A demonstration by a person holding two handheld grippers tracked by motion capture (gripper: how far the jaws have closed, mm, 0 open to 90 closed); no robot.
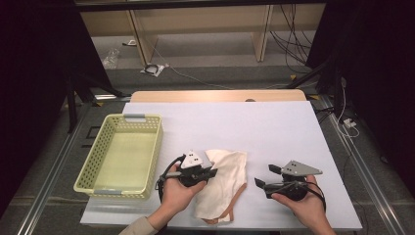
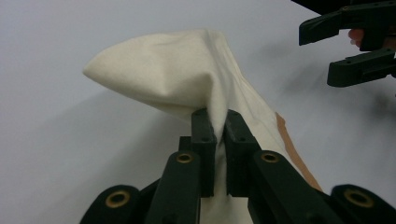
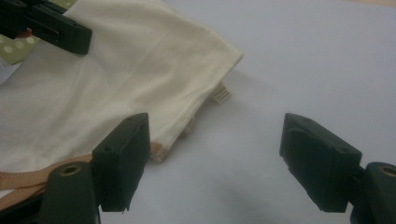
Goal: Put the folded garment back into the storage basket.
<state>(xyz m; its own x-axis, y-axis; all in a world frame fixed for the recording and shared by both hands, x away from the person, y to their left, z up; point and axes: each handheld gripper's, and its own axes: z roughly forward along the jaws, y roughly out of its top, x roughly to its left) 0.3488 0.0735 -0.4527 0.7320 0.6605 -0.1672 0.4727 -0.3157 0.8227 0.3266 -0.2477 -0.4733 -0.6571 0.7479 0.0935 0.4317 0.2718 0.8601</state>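
A cream cloth bag (image 1: 226, 182) with tan straps (image 1: 236, 200) lies crumpled on the white table (image 1: 254, 122), near its front edge. My left gripper (image 1: 211, 172) is shut on a fold at the bag's left side. In the left gripper view the pinched fold (image 2: 163, 70) rises in a peak above the jaws of that gripper (image 2: 217, 123). My right gripper (image 1: 264, 176) stands open just right of the bag, with nothing between its jaws. In the right gripper view, this gripper (image 3: 217, 144) frames bare table beside the bag's corner (image 3: 116, 70) and its small label (image 3: 222, 94).
A pale yellow plastic basket (image 1: 156, 147) sits at the table's left side, close to my left hand. Bare white table stretches behind and to the right of the bag. Beyond the far edge are floor, cables and wooden furniture legs.
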